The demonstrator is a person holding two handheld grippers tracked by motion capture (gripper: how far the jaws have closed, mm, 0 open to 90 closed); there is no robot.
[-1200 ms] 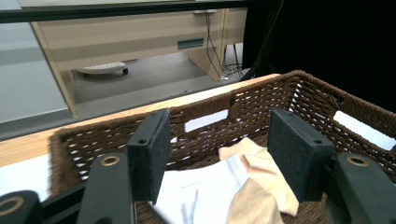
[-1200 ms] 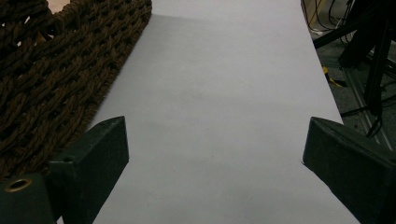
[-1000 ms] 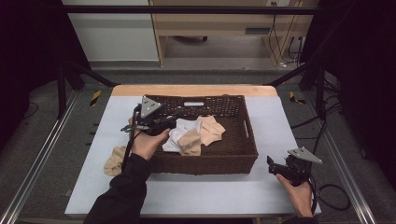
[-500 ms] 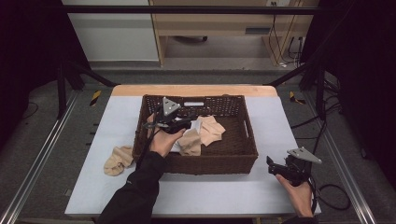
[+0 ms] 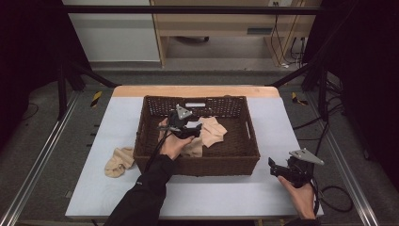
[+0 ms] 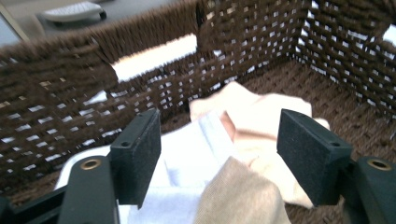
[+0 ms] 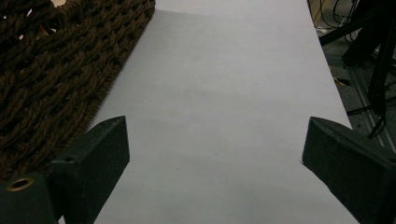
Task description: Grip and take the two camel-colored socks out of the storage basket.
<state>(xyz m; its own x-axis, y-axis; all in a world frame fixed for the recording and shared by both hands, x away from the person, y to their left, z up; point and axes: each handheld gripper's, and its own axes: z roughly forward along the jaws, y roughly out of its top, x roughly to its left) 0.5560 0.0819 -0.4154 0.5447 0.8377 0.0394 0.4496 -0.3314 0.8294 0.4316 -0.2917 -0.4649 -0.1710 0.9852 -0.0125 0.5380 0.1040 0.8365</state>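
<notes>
- The left tongs (image 5: 194, 130) are seen lower and deeper inside the wicker basket (image 5: 155, 155) than a second ago; their jaws have just been opening and now stand spread, pressing nothing.
- The white and beige socks (image 6: 224, 154) lie between them on the basket floor, judged freshly dropped.
- One beige sock (image 5: 118, 161) is left on the surface (image 5: 226, 197), left of the basket, likely next.
- The right tongs (image 5: 278, 167) are held released over the surface.

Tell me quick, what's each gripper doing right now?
Left gripper: open, jaws just opening over socks in basket.
Right gripper: open, holding nothing.
</notes>
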